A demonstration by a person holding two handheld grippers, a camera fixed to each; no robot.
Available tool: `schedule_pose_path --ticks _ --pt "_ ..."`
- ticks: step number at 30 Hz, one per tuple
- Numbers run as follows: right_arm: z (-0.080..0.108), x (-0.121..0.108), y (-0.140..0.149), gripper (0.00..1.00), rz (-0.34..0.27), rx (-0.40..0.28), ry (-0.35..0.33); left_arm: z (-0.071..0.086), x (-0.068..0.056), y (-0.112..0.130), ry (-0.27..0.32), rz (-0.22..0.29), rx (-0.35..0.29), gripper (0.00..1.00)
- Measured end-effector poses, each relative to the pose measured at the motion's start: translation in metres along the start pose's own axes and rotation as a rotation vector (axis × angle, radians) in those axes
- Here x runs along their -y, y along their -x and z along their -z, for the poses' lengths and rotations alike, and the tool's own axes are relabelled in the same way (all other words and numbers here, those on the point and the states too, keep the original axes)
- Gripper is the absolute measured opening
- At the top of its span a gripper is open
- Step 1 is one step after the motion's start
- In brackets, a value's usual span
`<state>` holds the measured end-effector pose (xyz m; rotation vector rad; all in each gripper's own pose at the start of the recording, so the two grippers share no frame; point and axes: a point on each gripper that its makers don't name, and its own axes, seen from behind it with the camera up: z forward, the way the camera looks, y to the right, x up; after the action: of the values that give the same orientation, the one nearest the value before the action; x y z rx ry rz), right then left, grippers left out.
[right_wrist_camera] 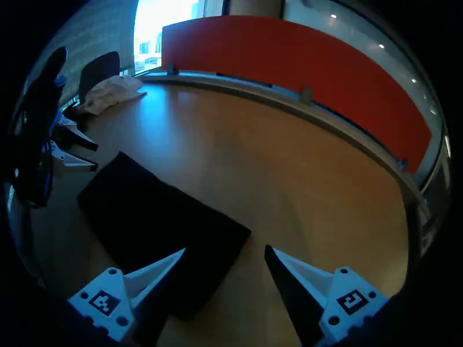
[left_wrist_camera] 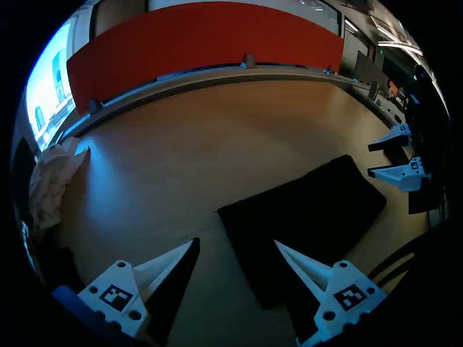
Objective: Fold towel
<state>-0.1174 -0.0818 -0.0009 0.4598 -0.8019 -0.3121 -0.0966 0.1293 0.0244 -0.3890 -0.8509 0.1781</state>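
Note:
A black towel [left_wrist_camera: 304, 217] lies folded flat as a rectangle on the wooden table [left_wrist_camera: 220, 133]. My left gripper [left_wrist_camera: 237, 246] hovers open above the table at the towel's near left corner, nothing between its fingers. In the same view my right gripper [left_wrist_camera: 370, 159] stands open at the towel's far right end. In the right gripper view the towel [right_wrist_camera: 159, 222] lies to the lower left, and my right gripper [right_wrist_camera: 226, 250] hangs open over its near corner. My left gripper [right_wrist_camera: 95, 156] appears open at the far left, held by a hand.
A crumpled pale cloth [left_wrist_camera: 52, 176] sits at the table's left edge, seen as the cloth [right_wrist_camera: 110, 92] at the far corner in the right gripper view. A red partition [left_wrist_camera: 202, 40] runs along the table's back edge. A dark chair [right_wrist_camera: 98, 72] stands beyond the cloth.

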Motion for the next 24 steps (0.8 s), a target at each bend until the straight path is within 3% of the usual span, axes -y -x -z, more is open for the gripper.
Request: schedule_pose_path --ticks 24 --pt "0.035 0.011 0.016 0.95 -0.011 -0.015 -0.014 0.031 -0.002 0.018 -0.031 0.048 -0.020 0.84"
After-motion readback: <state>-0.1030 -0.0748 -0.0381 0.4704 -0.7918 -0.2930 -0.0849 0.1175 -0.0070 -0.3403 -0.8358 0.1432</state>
